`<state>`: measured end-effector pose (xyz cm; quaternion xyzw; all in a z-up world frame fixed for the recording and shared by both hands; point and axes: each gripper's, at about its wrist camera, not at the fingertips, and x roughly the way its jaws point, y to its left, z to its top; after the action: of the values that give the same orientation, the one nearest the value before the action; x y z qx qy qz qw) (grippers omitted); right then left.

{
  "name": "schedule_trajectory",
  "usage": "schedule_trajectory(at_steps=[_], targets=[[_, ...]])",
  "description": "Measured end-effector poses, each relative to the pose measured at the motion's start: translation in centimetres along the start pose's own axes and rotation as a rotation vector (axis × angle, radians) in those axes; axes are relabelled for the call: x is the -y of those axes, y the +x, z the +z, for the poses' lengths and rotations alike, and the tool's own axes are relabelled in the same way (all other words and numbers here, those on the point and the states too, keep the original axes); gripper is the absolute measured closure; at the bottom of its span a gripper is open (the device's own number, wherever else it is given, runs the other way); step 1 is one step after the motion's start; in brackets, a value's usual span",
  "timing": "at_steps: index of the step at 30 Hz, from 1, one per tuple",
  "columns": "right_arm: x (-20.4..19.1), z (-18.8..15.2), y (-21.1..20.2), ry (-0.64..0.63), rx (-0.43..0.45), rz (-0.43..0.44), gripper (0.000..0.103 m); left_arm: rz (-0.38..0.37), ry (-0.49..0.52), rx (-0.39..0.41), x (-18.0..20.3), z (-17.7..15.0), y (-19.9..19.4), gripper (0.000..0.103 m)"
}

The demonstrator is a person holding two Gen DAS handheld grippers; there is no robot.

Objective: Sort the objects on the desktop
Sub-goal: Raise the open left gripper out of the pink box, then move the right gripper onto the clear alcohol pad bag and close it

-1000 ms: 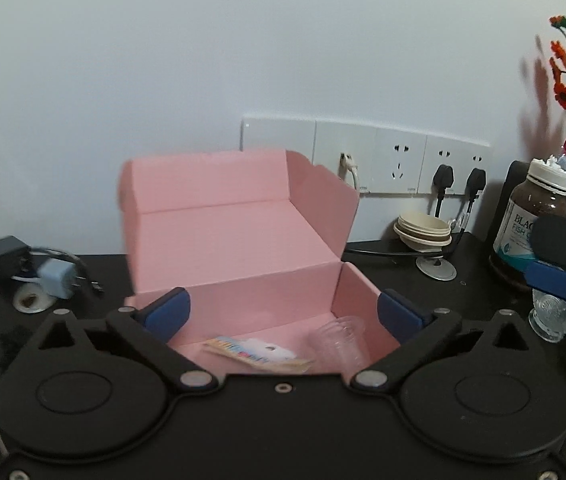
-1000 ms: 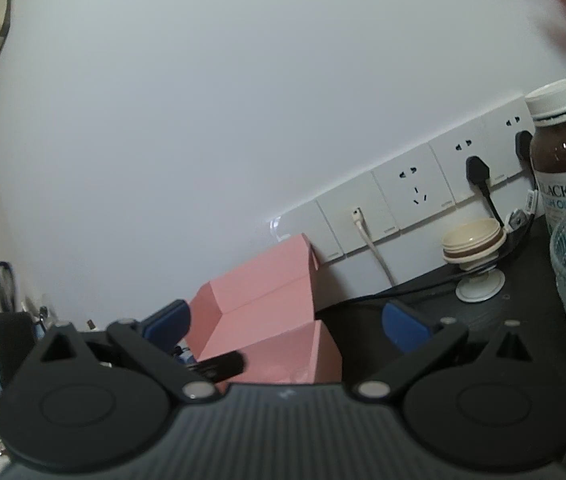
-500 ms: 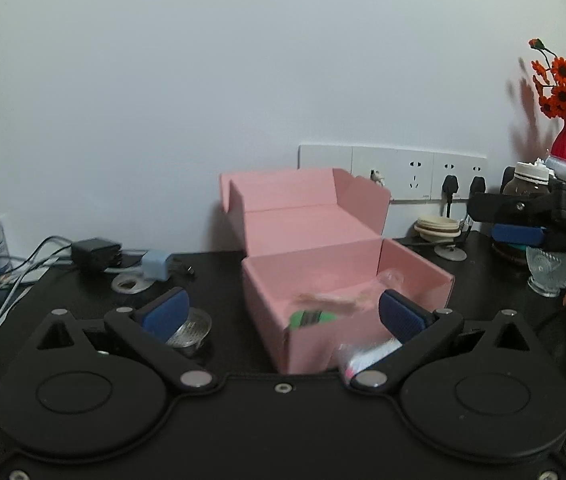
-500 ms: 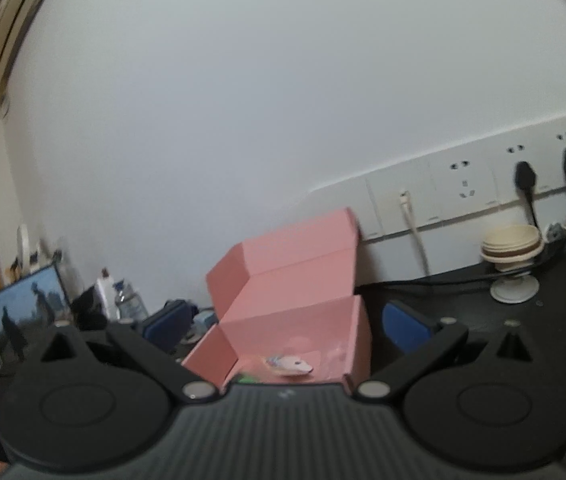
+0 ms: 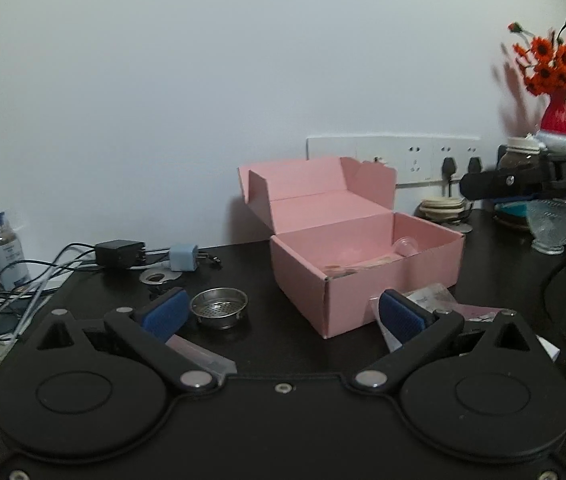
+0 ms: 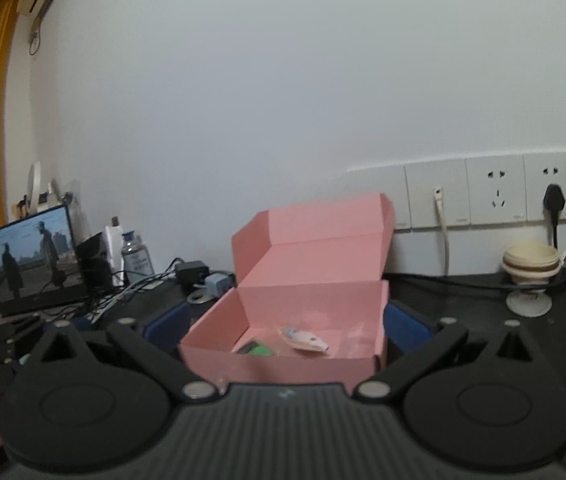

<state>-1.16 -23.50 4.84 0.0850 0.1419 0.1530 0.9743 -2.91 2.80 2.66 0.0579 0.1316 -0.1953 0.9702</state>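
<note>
**Both claws empty; strainer nearest my left**

Left claw (image 5: pixel 279 306): spread wide, blue pads well apart, nothing between them. Right claw (image 6: pixel 287 330): also spread wide and empty, its pads straddling the view of the open pink cardboard box (image 6: pixel 307 312).

The box sits mid-worktop with its lid flap standing up at the far side. Already inside: a clear plastic cup (image 5: pixel 407 246) toward the right wall, a white and pink packet (image 6: pixel 303 338), something green (image 6: pixel 255 348) beside it.

Loose things not yet boxed, on the black worktop (image 5: pixel 243 344):
- Small round metal strainer (image 5: pixel 219 308), upright, just left of the box's near corner and just right of my left pad. Round, so no long axis to line up with.
- Crinkled clear wrapper (image 5: pixel 431 296), near the box's front wall, partly hidden behind my right-hand pad.
- Pale blue plug adapter (image 5: pixel 183 258) and black charger (image 5: pixel 119 254), far left among the cables.

Judgement: the strainer is the likely next pick. It lies ahead and slightly left of centre between my left pads; the left claw is clearly nearer than the right, which faces the box from its other side. A short forward reach and a pinch on the rim should do it.
</note>
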Motion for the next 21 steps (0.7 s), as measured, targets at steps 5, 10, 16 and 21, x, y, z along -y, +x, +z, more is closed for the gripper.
schedule_trajectory(at_steps=[5,10,16,21], targets=[[-0.4,-0.2,-0.1,-0.042,-0.015,-0.006,0.001,-0.016,-0.045,0.013,-0.7,0.0,-0.1,0.0],[-1.0,-0.4,0.2,-0.081,-0.079,0.092,0.001,-0.017,-0.062,0.031,-1.0,-0.1,-0.3,0.0],[-2.6,-1.5,1.2,-0.148,-0.153,0.142,0.002,0.011,0.0,0.051,0.1,-0.1,-0.7,0.0],[-2.8,-2.3,1.9,-0.143,-0.207,0.149,0.011,0.025,0.006,0.065,0.2,-0.2,-0.9,0.0]])
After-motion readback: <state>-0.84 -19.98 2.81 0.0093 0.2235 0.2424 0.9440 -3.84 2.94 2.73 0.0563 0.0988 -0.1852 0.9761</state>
